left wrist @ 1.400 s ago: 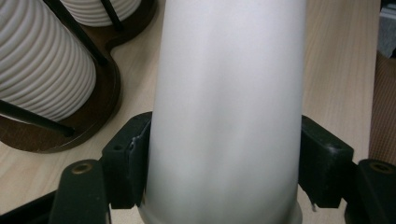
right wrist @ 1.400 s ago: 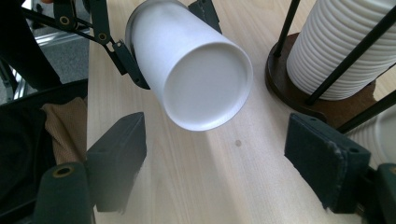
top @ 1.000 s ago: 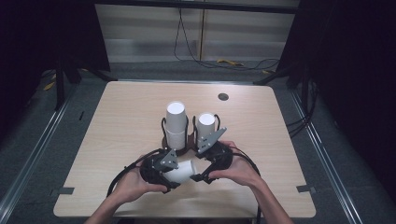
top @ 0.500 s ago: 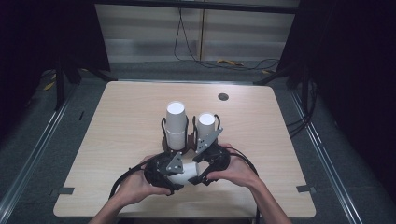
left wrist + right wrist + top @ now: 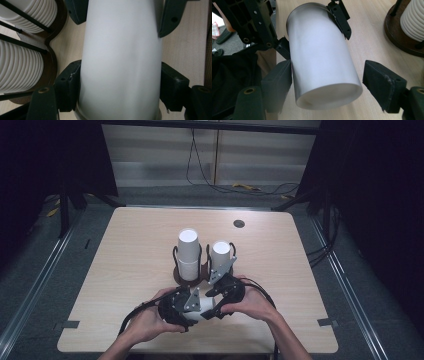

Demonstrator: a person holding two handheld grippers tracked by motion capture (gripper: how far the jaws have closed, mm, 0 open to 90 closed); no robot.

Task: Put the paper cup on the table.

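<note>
Your left claw (image 5: 196, 306) pinches the smooth white paper cup (image 5: 206, 306) near its rim, both pads pressed flat against its sides, holding it on its side just above the pale wooden tabletop (image 5: 125, 270). Your right claw (image 5: 214, 301) has just been closing around the cup's base end: one pad touches, the other stands apart. Beyond both claws, stacked white cups (image 5: 188, 252) sit in a dark wire holder.

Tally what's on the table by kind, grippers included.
Loose white paper cup, held between the grippers: 1
Stacks of white cups in the holder: 2
Dark wooden two-slot cup holder: 1
Handheld grippers, left gripper and right gripper: 2
Total: 6
</note>
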